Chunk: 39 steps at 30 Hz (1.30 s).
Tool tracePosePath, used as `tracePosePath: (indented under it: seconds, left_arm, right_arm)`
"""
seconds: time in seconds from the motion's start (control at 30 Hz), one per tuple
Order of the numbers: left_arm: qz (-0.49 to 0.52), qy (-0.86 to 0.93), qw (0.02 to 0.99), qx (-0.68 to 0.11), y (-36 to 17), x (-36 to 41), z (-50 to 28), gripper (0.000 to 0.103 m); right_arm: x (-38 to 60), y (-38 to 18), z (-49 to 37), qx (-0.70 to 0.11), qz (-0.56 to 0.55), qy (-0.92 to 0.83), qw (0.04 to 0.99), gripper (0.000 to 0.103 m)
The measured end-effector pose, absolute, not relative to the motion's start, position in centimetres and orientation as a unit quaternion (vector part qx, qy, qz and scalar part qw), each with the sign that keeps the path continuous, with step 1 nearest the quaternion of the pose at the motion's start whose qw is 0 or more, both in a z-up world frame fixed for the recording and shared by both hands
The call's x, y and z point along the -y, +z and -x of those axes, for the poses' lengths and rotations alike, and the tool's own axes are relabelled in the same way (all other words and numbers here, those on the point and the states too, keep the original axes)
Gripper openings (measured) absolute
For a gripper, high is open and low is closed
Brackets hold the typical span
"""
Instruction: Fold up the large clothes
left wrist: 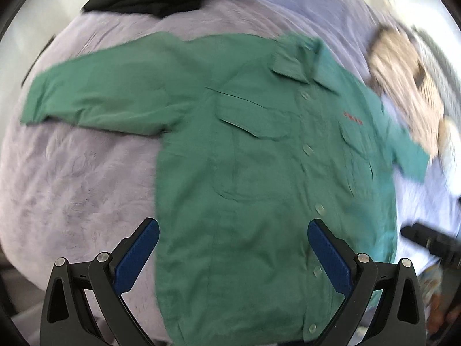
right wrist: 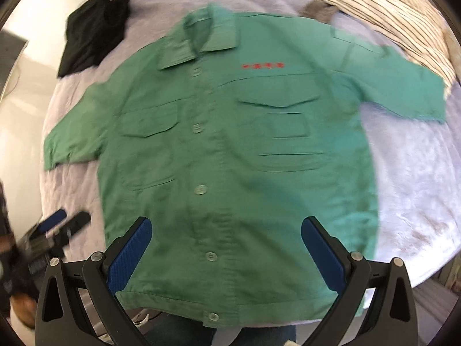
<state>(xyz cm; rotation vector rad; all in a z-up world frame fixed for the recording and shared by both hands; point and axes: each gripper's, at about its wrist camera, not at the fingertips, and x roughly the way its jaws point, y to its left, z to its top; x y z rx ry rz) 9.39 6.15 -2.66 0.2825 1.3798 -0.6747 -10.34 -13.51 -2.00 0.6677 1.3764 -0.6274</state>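
A green button-up shirt with red chest lettering lies flat, front up and buttoned, on a lilac cover; it also shows in the right wrist view. Its sleeves spread out to both sides. My left gripper is open and empty, hovering above the shirt's lower left part. My right gripper is open and empty above the shirt's lower middle, near the hem. The left gripper also shows at the left edge of the right wrist view.
The lilac cover spans the surface. A folded black garment lies at the far left corner. A striped beige garment is heaped at the far right. The near edge of the surface runs just under the shirt's hem.
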Motion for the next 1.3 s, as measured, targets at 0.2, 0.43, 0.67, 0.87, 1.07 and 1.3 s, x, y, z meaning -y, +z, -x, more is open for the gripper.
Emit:
tracePosePath:
  seconds: [0.2, 0.43, 0.67, 0.87, 1.07, 1.3]
  left_arm:
    - [-0.036, -0.233, 0.754, -0.613, -6.9, -13.3, -19.6, 0.103]
    - [0.056, -0.163, 0.797, -0.579, -10.9, -19.6, -30.6, 0.103]
    - [0.097, -0.102, 0.819, -0.556, -14.2, -21.6, -37.3, 0.081]
    - [0.131, -0.129, 0.834, -0.520, -11.6, -22.5, -38.3, 0.002]
    - [0.066, -0.271, 0.859, -0.429, -2.3, -14.6, -33.1, 0.002]
    - [-0.043, -0.479, 0.788, -0.384, 2.1, 2.7, -20.4, 0.002]
  right_arm:
    - [9.0, -6.2, 5.8, -0.633, -0.296, -0.228, 0.678, 0.103]
    - [4.2, -12.0, 0.7, -0.659, -0.276, -0.179, 0.677, 0.103]
    - [3.0, -15.5, -1.3, -0.661, -0.281, -0.163, 0.676, 0.103]
    - [3.8, -15.7, -0.7, -0.639, -0.304, -0.158, 0.689, 0.103]
    - [5.4, -14.8, 1.1, -0.601, -0.313, -0.161, 0.717, 0.103]
    - [10.2, -11.2, 4.6, -0.539, -0.329, -0.205, 0.748, 0.103]
